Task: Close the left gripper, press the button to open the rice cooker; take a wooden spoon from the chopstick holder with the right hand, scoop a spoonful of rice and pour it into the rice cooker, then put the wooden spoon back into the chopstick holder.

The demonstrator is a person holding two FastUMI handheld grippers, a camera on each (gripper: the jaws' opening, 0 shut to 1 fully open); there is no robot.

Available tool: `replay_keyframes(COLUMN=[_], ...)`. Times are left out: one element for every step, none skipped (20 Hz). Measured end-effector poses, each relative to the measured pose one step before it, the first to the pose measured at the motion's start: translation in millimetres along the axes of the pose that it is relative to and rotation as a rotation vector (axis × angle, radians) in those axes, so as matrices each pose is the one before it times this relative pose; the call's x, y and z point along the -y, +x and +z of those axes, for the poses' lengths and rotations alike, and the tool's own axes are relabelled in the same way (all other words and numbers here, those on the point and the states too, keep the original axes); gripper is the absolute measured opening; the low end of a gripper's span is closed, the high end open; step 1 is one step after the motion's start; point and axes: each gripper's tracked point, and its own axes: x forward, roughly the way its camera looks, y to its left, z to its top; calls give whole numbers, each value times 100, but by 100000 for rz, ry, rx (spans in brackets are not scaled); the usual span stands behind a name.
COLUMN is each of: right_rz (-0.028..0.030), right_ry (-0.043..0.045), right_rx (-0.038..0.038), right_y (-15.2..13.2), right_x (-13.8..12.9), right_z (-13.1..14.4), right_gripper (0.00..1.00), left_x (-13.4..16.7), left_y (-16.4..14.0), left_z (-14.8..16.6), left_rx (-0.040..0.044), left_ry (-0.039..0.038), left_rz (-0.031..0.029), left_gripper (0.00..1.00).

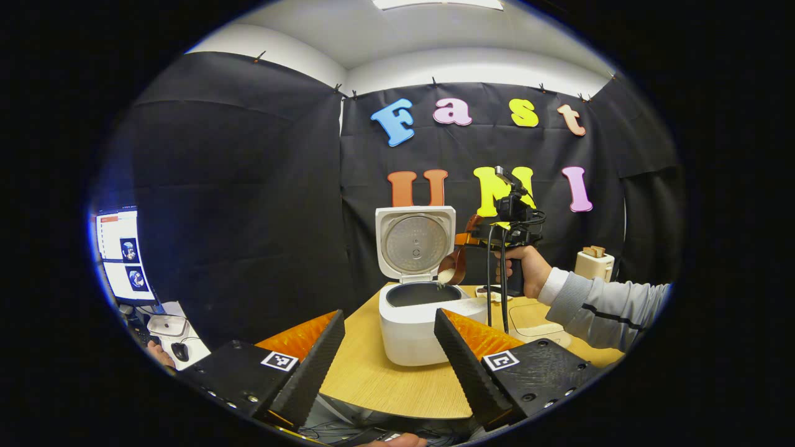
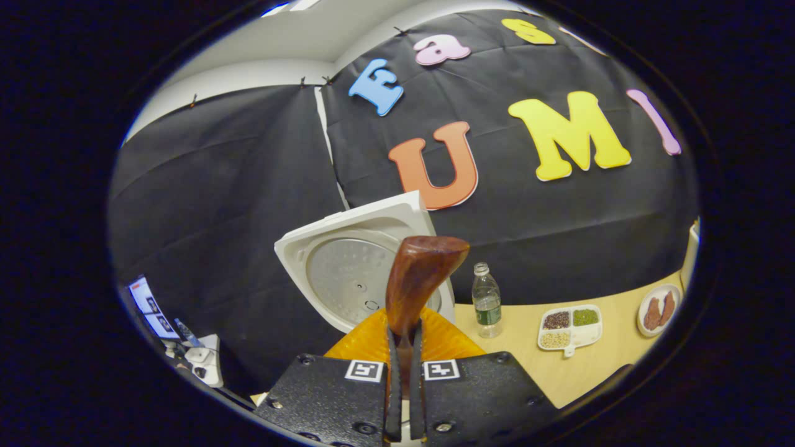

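White rice cooker (image 1: 413, 323), reddish-brown wooden spoon (image 2: 417, 279).

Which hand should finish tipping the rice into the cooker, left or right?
Right. The right hand-held gripper is shut on the wooden spoon, whose bowl of rice hangs above the open rice cooker. The left hand-held gripper is open, holding nothing, back from the cooker.

Black cloth wall (image 1: 248, 186), wooden table (image 1: 385, 379)

I see a light wooden table (image 1: 372, 372) low in the frame carrying the open white rice cooker (image 1: 416, 329); a water bottle (image 2: 486, 301), sectioned grain tray (image 2: 569, 327) and plate (image 2: 659, 309) sit lower right.
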Motion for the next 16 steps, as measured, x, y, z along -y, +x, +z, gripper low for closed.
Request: replay_keyframes(right_rz=[-322,166,394,977,1148,691,175,-121,-243,-467,-468,-93,5,-430,-1028,-925], right_ry=[-4626,-5468,-5702,-5623,-5850,-5588,-5809,-5479,-4657,-3498,-1866,94,1257,802,462,111], right_rx=[15,611,590,178,-225,373,366,515,460,478,91,224,35,155,716,871], right_y=[40,90,227,206,226,120,30,-87,-122,44,-64,-104,44,-161,-313,-482], right_x=[-531,-484,-546,-657,-705,-559,-564,-383,-397,-198,-75,40,-16,188,277,349], right_z=[-4,105,-50,-173,-376,-109,-28,25,-115,-73,-152,-59,-63,148,213,308], right_gripper=[11,10,11,11,10,10,11,10,11,10,10,10,10,10,10,10], left_x=[-133,16,-171,-151,-1,142,168,171,15,219,68,54,-197,-78,69,103], left_y=[262,123,-38,-45,68,133,114,191,-185,113,-59,62,-15,-2,-51,49], left_z=[229,-1,-44,-44,-182,-124,-34,-44,-117,-42,-88,-4,233,17,32,97], left_rx=[-302,203,63,215,20,-180,-453,-313,-201,-162,-122,-79,145,184,367,210], left_ry=[-1163,-924,-10,623,834,751,464,38,-101,-244,-375,-277,-155,-219,-241,-220], left_rz=[43,-109,-59,414,237,-183,-336,-375,-555,-425,-130,-40,105,231,-108,-356], left_gripper=[93,93,93,93,93,93,93,93,93,93,93,93,93,93,93,93])
